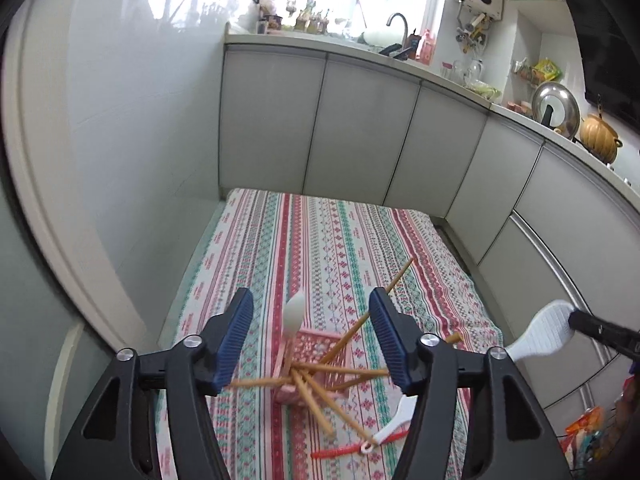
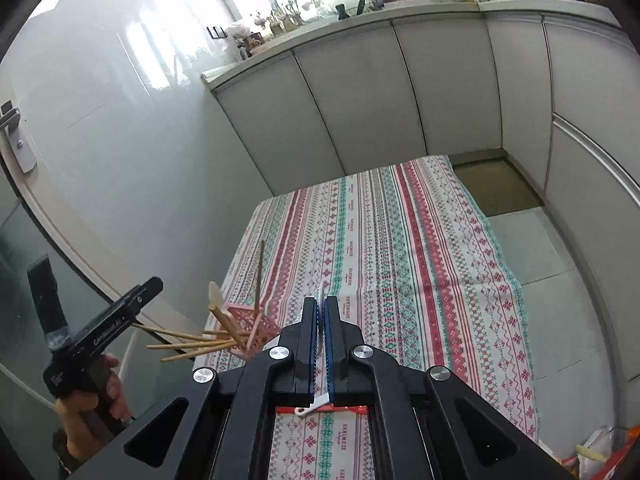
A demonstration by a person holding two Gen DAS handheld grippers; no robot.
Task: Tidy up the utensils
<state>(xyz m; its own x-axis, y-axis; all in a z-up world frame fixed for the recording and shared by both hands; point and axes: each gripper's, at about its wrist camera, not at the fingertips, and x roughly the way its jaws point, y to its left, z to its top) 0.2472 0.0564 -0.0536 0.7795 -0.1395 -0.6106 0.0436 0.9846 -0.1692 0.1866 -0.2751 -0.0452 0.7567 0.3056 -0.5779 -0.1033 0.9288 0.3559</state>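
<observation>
On the striped tablecloth, a pink basket bristles with chopsticks while both tongs hang above it.

Cloth covers the surface beside grey kitchen cabinets. Left tongs are spread wide and hold nothing, poised right over the pink lattice basket, which stands near the cloth's close edge with wooden chopsticks fanned out of it and a pale spoon upright in it. Right tongs are clenched on a white rice paddle, gripped by its dimpled head, handle free, off to the basket's right. Another white spoon lies on the cloth beside a red ridged utensil, too blurred to name.
</observation>
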